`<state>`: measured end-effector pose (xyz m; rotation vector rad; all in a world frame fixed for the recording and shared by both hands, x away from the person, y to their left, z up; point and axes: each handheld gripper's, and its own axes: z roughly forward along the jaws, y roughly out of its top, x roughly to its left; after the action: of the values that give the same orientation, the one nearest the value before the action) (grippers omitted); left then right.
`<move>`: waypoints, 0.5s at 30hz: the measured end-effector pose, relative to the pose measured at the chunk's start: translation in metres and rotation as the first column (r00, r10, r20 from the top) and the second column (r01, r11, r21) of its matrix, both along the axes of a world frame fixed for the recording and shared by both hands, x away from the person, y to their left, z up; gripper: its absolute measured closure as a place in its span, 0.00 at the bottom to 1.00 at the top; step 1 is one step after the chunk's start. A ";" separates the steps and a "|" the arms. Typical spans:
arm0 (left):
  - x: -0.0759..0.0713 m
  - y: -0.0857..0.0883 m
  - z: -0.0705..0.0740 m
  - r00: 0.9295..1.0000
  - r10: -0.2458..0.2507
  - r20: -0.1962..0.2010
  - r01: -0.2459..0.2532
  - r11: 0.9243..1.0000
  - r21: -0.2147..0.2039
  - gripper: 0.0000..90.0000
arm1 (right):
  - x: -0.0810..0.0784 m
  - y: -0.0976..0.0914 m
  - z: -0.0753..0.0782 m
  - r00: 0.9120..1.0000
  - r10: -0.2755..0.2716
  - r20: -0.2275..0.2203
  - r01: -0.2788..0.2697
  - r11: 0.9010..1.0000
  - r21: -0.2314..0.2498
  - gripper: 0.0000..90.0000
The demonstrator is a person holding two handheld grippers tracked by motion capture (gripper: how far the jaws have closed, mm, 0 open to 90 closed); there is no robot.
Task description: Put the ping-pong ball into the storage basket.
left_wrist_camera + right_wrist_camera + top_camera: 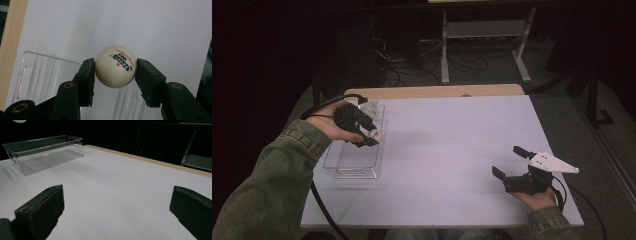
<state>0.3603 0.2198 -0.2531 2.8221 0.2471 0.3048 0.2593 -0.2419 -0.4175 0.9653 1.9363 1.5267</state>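
While the left gripper (371, 131) hangs above the clear plastic tray (343, 164) at nine o'clock on the white counter (447, 150), its jaws are clamped on a white table-tennis ball (115, 66) with red and black print. The right gripper (510, 161), at four o'clock, rests with its jaws spread wide and nothing between them.
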 end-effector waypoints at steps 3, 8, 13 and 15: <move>0.000 0.005 0.000 1.000 0.008 0.004 -0.008 1.000 0.002 0.56 | 0.000 0.000 0.000 1.000 0.001 -0.001 -0.001 1.000 -0.001 0.00; -0.001 0.015 0.000 1.000 0.029 0.003 -0.029 1.000 0.009 0.56 | 0.000 0.000 0.000 1.000 0.000 -0.001 0.000 1.000 -0.003 0.00; -0.002 0.024 0.000 0.999 0.045 -0.002 -0.045 0.999 0.010 0.56 | 0.000 0.000 0.000 1.000 -0.001 -0.002 0.001 1.000 -0.004 0.00; -0.002 0.027 0.000 0.999 0.050 -0.002 -0.050 0.999 0.012 0.56 | 0.000 0.000 0.000 1.000 -0.001 -0.002 0.001 1.000 -0.004 0.00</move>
<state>0.3585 0.2465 -0.2531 2.8312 0.3176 0.3146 0.2594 -0.2417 -0.4178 0.9663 1.9388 1.5209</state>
